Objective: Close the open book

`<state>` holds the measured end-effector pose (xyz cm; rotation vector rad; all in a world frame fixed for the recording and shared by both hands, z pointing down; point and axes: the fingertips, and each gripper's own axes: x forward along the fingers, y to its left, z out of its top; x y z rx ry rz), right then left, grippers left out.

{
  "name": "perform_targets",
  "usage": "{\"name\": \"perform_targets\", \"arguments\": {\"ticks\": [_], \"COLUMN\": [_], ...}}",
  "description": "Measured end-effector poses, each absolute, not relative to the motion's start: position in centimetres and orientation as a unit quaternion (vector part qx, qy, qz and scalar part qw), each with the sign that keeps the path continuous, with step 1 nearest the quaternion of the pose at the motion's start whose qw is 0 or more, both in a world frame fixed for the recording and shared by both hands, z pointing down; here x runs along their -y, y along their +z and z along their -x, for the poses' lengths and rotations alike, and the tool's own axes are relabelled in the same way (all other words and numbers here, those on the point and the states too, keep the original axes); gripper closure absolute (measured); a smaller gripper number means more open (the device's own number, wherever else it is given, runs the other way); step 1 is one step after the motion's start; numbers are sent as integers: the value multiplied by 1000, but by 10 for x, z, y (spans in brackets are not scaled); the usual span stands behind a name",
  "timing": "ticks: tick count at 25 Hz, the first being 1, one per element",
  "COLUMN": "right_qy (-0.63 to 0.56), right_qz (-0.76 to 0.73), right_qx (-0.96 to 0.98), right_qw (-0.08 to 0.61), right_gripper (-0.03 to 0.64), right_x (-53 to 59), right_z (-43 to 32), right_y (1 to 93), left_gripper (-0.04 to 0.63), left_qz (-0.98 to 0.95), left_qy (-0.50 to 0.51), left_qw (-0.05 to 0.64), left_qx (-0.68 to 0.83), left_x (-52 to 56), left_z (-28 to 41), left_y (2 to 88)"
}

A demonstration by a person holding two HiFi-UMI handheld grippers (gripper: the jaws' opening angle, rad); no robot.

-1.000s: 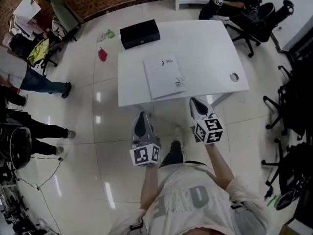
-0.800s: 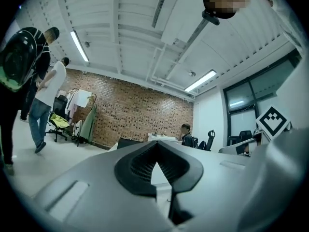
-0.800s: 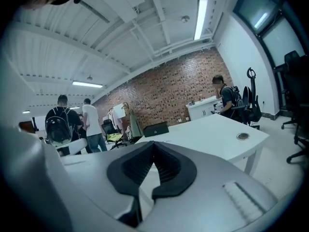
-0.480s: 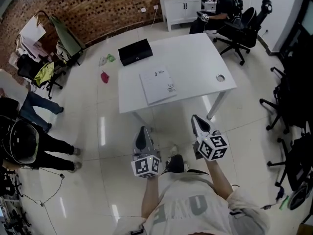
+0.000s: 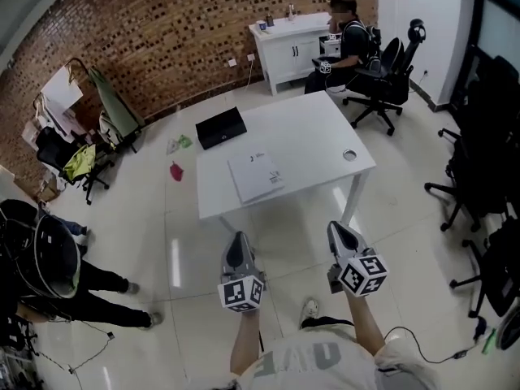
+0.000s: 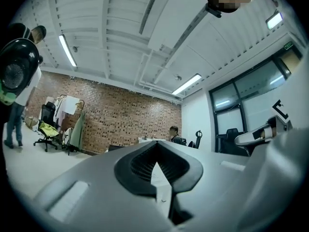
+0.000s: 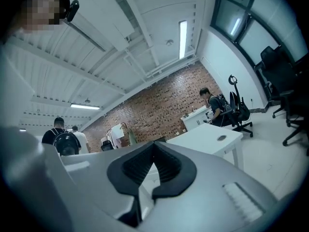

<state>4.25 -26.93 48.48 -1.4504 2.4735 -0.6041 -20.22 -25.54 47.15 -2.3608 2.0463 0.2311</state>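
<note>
A white book (image 5: 254, 177) lies shut and flat near the front left of the white table (image 5: 317, 132). Both grippers hang over the floor well short of the table's front edge and touch nothing. My left gripper (image 5: 237, 236) points toward the table, its jaws shut with nothing between them. My right gripper (image 5: 339, 228) stands beside it to the right, likewise shut and empty. In the left gripper view the left gripper (image 6: 155, 146) shows its dark pads closed together. The right gripper view shows the right gripper (image 7: 153, 146) the same way, with the table beyond it.
A black case (image 5: 221, 127) sits at the table's far left corner, and a cable hole (image 5: 349, 155) near its right edge. A person (image 5: 341, 35) sits at a white cabinet behind. Office chairs (image 5: 479, 169) line the right; people with a backpack (image 5: 49, 258) stand left.
The view has pulled back from the table, which now looks smaller and farther off. Both grippers have drawn away from its front edge and stayed shut. The book has not moved.
</note>
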Motion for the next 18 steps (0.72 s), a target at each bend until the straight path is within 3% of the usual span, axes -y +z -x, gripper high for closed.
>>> {"name": "perform_targets", "arguments": {"ticks": [10,18], "right_qy": [-206,-198], "right_qz": [442,449], "right_qx": [-867,-862], "right_qw": [103,125], "right_gripper": [612,612], "right_x": [99,-17], "right_z": [-36,-83], "right_y": [472,446], "left_gripper": [578,578], "left_qz": [742,758], "left_qy": [115,125], "left_qw": [-5,6], "left_qx": [-660,-640], "left_x": [64,-50], "left_z": [175,117], "left_y": [461,439]}}
